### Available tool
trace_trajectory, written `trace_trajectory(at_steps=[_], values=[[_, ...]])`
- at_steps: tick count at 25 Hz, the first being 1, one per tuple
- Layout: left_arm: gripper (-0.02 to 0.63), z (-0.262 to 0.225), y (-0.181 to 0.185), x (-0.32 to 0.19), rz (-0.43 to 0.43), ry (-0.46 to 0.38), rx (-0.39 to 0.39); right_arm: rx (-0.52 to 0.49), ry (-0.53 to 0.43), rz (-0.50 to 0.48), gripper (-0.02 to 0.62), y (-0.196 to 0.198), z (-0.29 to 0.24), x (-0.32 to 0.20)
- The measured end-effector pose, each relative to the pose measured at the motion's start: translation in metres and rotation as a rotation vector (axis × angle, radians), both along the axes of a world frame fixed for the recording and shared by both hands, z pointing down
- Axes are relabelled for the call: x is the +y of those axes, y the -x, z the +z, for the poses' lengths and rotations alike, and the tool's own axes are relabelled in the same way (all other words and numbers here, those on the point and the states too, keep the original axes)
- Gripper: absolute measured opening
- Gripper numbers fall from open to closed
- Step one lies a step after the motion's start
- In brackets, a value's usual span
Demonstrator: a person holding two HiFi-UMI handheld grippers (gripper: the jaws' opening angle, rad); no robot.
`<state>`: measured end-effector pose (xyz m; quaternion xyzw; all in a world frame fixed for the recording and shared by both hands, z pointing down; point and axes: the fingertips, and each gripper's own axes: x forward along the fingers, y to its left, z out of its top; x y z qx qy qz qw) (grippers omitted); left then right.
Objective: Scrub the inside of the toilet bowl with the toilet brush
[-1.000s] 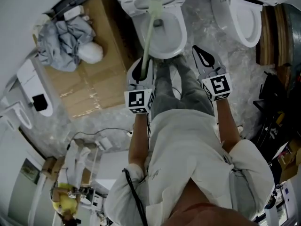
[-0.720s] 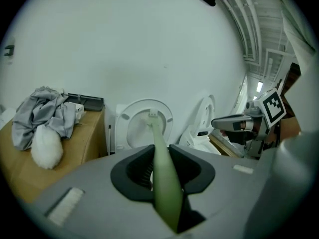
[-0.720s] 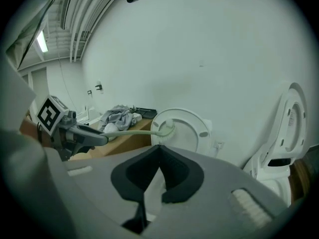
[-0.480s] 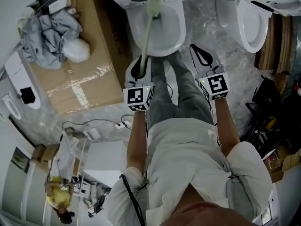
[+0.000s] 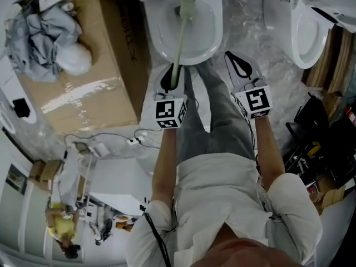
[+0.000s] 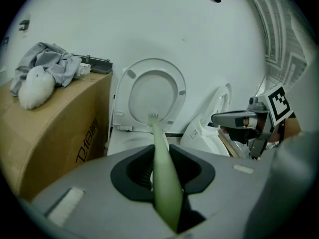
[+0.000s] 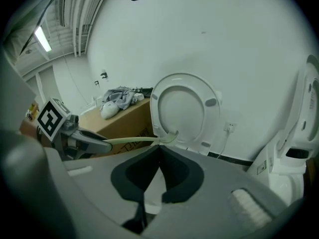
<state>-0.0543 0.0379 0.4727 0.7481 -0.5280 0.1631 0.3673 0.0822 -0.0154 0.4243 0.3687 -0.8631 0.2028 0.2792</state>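
**Clamping on one side, closed empty on the other**

Fingers of the left gripper (image 5: pixel 171 74) (image 6: pixel 162 153) are clamped on the handle of a pale green, long-handled plastic toilet brush (image 5: pixel 181 38) (image 6: pixel 160 168) (image 7: pixel 132 140). The handle runs straight ahead from between them. Its head lies beyond the fingertips, over the far back part of the white ceramic toilet bowl (image 5: pixel 157 40). Whether the bristles touch the porcelain cannot be told. In the left gripper view the brush tip shows against the raised white oval seat lid (image 6: pixel 154 88) (image 7: pixel 184 108), dead ahead of the fingers.

Fingers of the right gripper (image 5: pixel 233 60) (image 7: pixel 159 151) are pressed together with nothing between them. They sit just short of the bowl's near rim, off to its right, and well apart from the brush handle.

Left of the left fingers stands a brown cardboard box (image 5: pixel 78 102) (image 6: pixel 50 128), just beside the bowl. A crumpled grey cloth (image 5: pixel 41 29) (image 6: pixel 47 61) lies on its top. Right of the right fingers is a second white toilet (image 5: pixel 303 32).
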Motion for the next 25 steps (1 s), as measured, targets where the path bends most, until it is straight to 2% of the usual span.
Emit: trace_trajectory(at_steps=[12,19,25], values=[[0.112,0.088,-0.015,-0.007,-0.056,0.097,0.024,0.022,0.088,-0.036,0.002,-0.002,0.079,-0.003],[0.112,0.135,-0.027,-0.005,-0.058,0.153,0.024,0.032,0.130,-0.043,0.002,-0.005,0.111,0.004],[0.112,0.170,-0.043,-0.004,-0.076,0.224,0.058,0.038,0.156,-0.046,0.002,-0.007,0.131,0.010]])
